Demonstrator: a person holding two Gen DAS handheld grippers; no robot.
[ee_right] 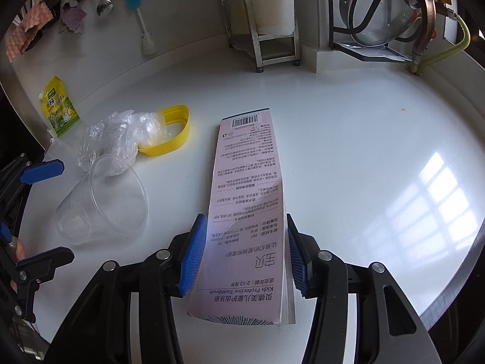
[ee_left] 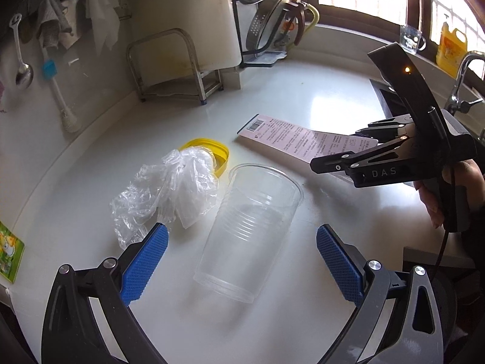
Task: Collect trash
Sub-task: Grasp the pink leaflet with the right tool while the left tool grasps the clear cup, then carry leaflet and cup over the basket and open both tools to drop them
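On a white counter (ee_right: pixel 348 139) a long pink card (ee_right: pixel 247 200), the back of a toothbrush pack, is seen lying flat with its barcode end pointing away. The right gripper (ee_right: pixel 242 257) is closed on the card's near end, both blue pads (ee_right: pixel 194 254) pressed against its long edges; the near end is cut off by the gripper body, and whether the card is lifted off the counter cannot be told. In the left wrist view the same gripper (ee_left: pixel 348 151) is seen from the side, its pads hidden, with part of a hand (ee_left: pixel 436 188) behind it. The left gripper (ee_left: pixel 242 261) is held wide open, a clear cup (ee_left: pixel 251 227) lying on its side between the pads (ee_left: pixel 145 261) with gaps on both sides, rim pointing away. Just beyond the cup a crumpled clear wrap (ee_left: pixel 169 194) is seen, touching or overlapping a yellow lid (ee_left: pixel 212 151) that it partly hides; whether wrap and cup touch cannot be made out. A green sachet (ee_right: pixel 60 109) stands at the counter's left edge, cut off in the left wrist view. At the back a rack (ee_right: pixel 260 30) and a colander (ee_right: pixel 372 6) are partly cropped by the frame.
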